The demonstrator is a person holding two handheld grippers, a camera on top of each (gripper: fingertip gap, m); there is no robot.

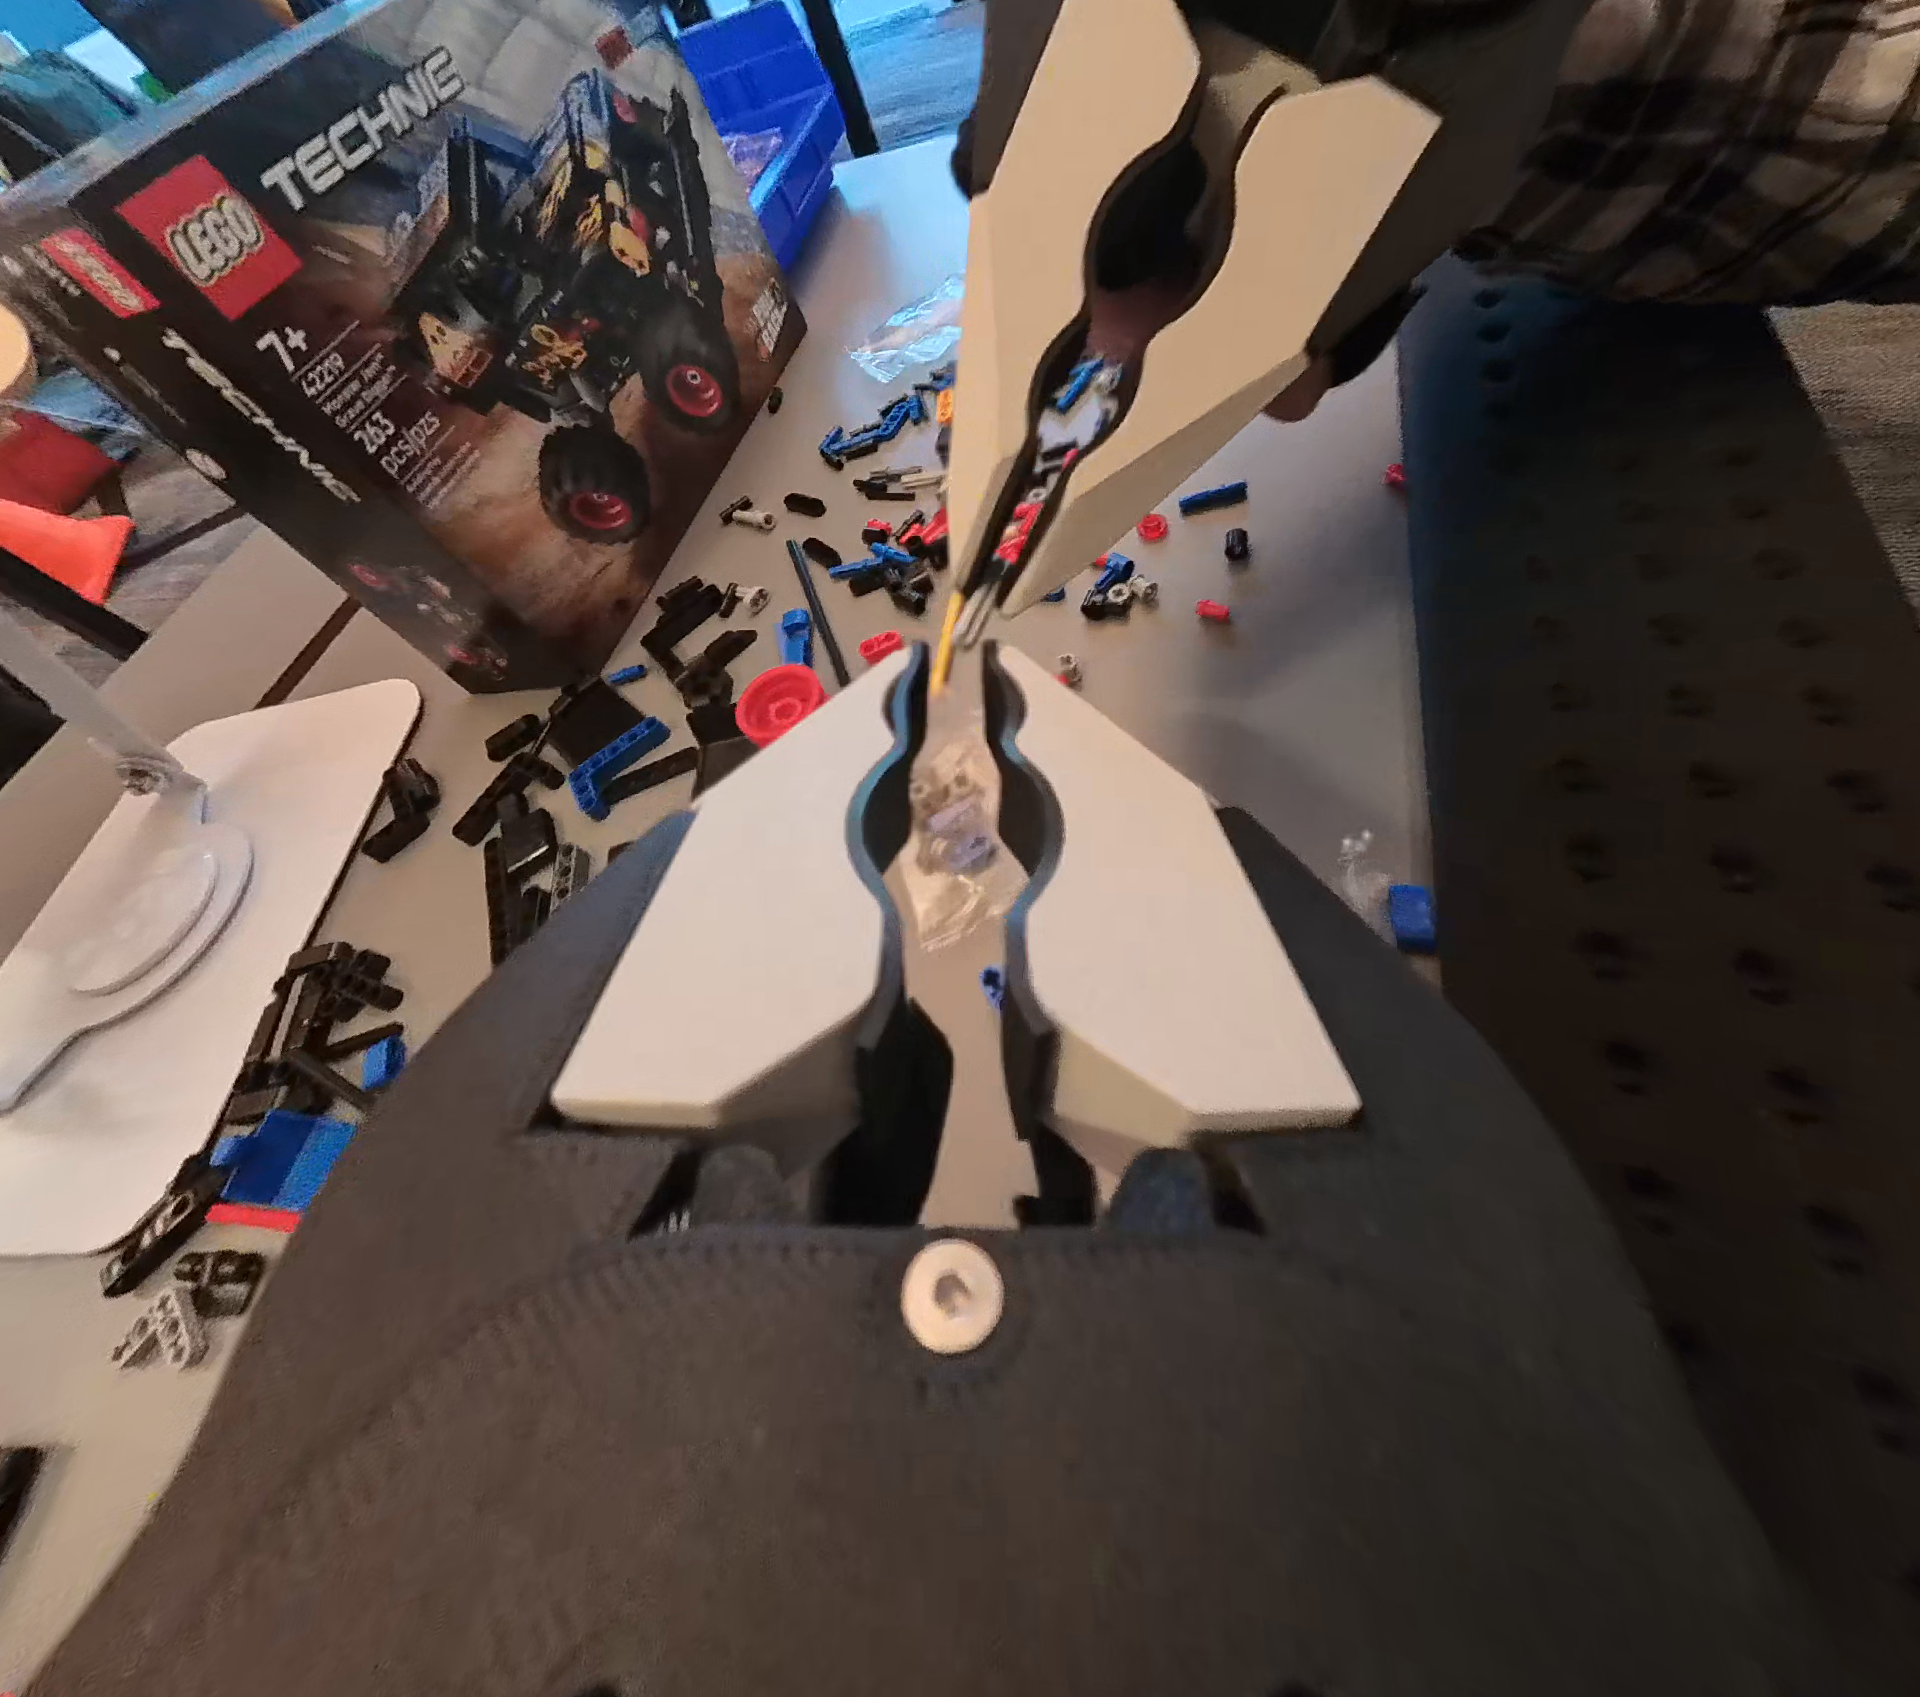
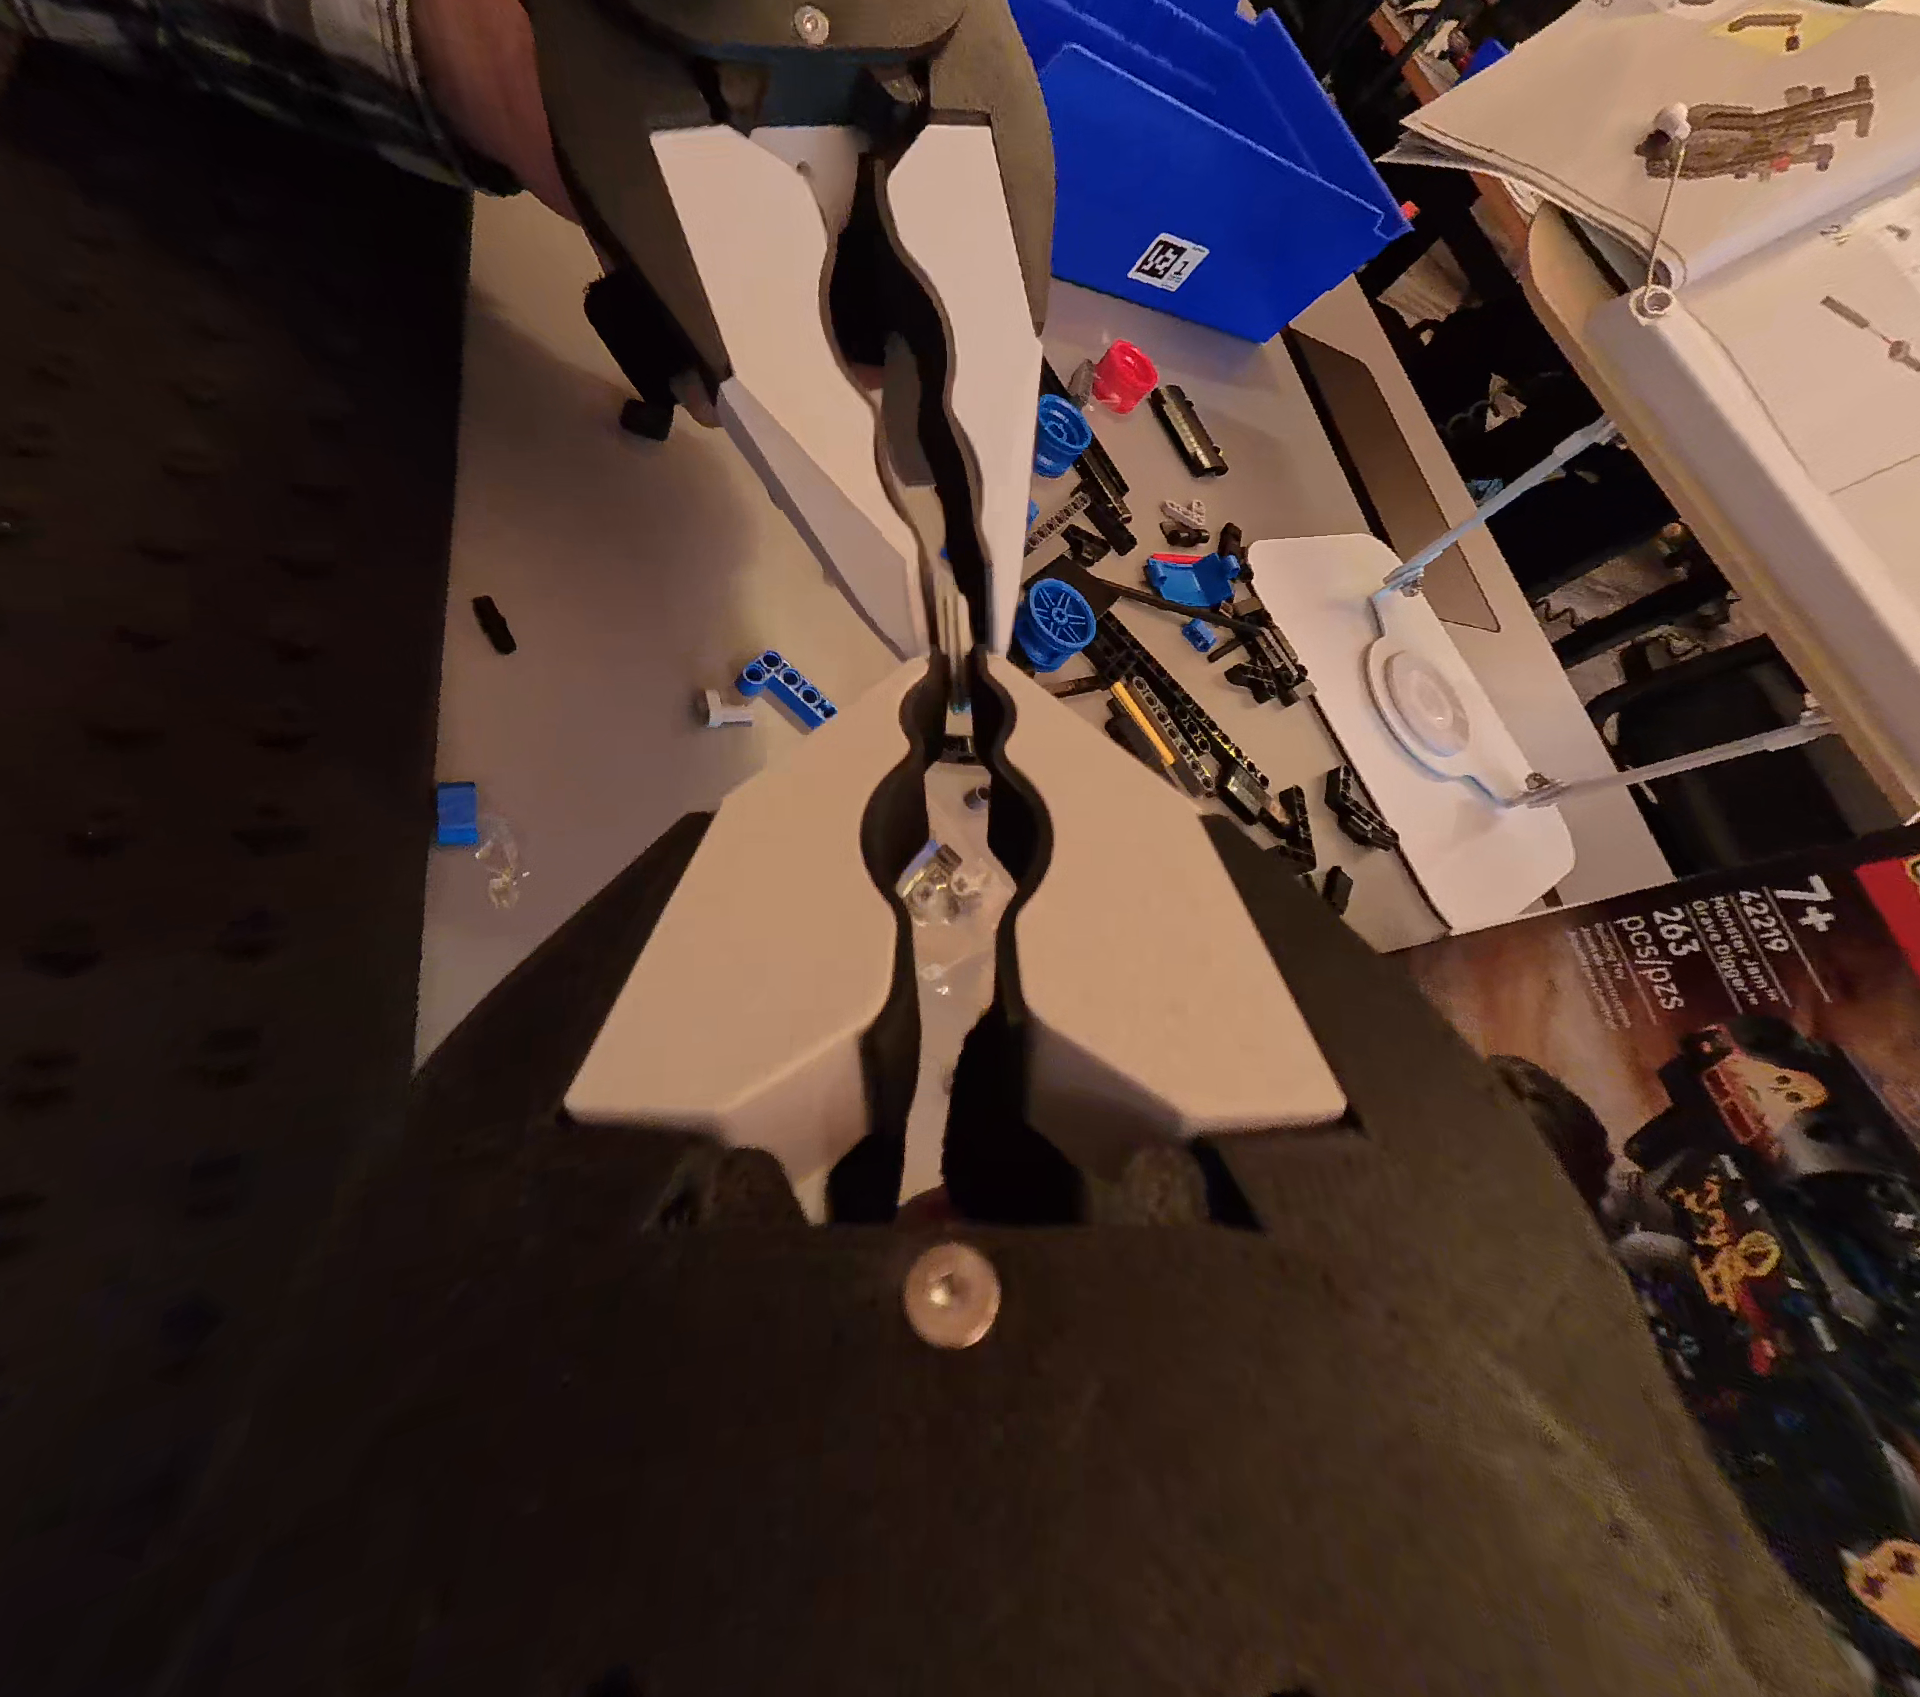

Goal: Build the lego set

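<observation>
Table (image 1: 1195, 712): a pale grey top is seen, scattered with loose pieces; no other counter is present, so places are given by its edges.
Stand base (image 1: 208, 899): a white flat plate with a thin metal arm is laid at the left edge of the table.
Lego box (image 1: 416, 359): it is stood on its long side toward the far left corner, its printed front turned to the pieces.
Loose pieces (image 1: 623, 764): black beams, blue beams and a red wheel hub (image 1: 779, 702) are spread from the box foot toward the middle of the table; smaller blue, red and black pins are strewn farther back.
Left gripper (image 1: 948, 660): its fingers are drawn close, with only a narrow gap left at the tips; a thin yellow rod (image 1: 945, 639) is met there, though whether it is actually pinched cannot be told.
Right gripper (image 1: 982, 608): it is pointed down tip to tip against the left one, and its tips are pressed together on the upper end of the same rod, with a grey piece beside it, possibly.
Clear bag (image 1: 951, 826): it is laid on the table beneath the left gripper's fingers.
Blue bins (image 2: 1195, 141): these are set at the far edge.
Plaid sleeve (image 1: 1714, 68): it is seen behind the right gripper.
</observation>
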